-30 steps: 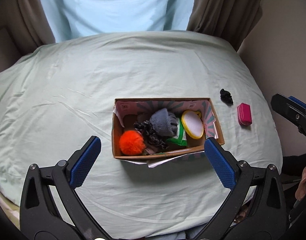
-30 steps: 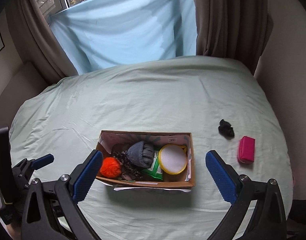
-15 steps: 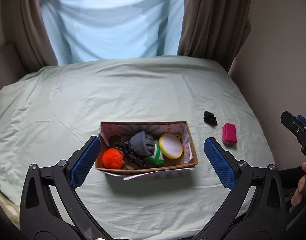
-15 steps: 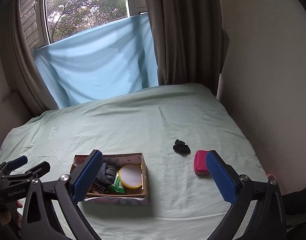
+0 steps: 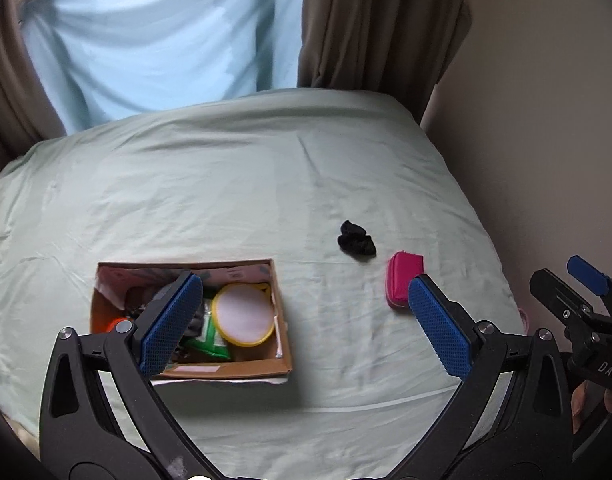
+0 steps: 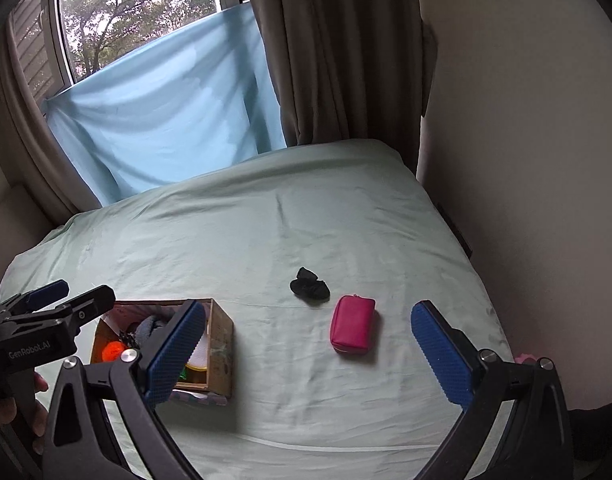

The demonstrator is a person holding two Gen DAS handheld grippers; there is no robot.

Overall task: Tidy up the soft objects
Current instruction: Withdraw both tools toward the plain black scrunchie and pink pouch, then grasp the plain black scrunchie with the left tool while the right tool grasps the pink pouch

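1. Pink pouch (image 6: 353, 329) lies flat on the bed (image 6: 266, 220), lower centre of right wrist view, between the spread blue pads; nothing touching it.
2. Black sock (image 6: 310, 286) is bunched just up-left of the pouch, near it but apart.
3. Cardboard box (image 5: 242, 368), lower left of left wrist view, already holds a yellow-rimmed round pad (image 5: 244, 314), a green packet (image 5: 210, 340), grey fabric and an orange pom-pom (image 6: 113, 351), partly hidden by a pad.
4. Right gripper (image 6: 306, 352): jaws wide apart, empty, lined up roughly over the pouch. Left gripper (image 5: 302, 324): jaws wide apart, empty, hanging between box and pouch.
5. Judgement: next step is likely a pouch or sock pickup, then the box.
6. Risks: bedsheet is soft and wrinkled, so closing low could pinch sheet with the item. Pouch is smooth and flat, so it may slip or tip. Sock is floppy and could be grabbed only partly and drop. Box is light and crowded; a bump could shift it or spill things.
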